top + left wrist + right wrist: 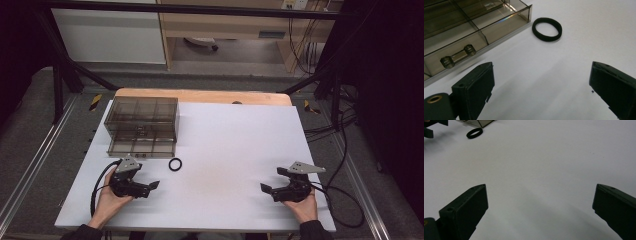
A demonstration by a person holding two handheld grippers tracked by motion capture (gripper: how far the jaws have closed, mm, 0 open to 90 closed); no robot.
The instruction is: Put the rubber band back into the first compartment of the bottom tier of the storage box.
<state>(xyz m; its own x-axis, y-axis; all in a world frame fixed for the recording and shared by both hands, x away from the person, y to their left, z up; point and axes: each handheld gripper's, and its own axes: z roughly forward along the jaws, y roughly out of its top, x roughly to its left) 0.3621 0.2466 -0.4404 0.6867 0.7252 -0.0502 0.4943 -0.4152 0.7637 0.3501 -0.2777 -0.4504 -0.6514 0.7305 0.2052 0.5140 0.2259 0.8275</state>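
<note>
From above, a white bench [225, 165] carries a smoky clear drawer box [143, 126] at its far left corner, with a black ring [175, 164] just off the box's near right corner. The left gripper [150, 186] and right gripper [270, 185] rest near the near edge, well apart, jaws spread wide and empty. Grey carpet, rails and cables surround the bench.

In the left gripper view, the ring [547, 29] lies beyond the wide jaws, beside the box [461, 32].

In the right gripper view, bare white surface lies between the parted jaws; the ring [474, 133] sits far off.

the ring [175, 164] lies on the table [235, 150] just before the drawer box's [142, 126] front right corner.
</note>
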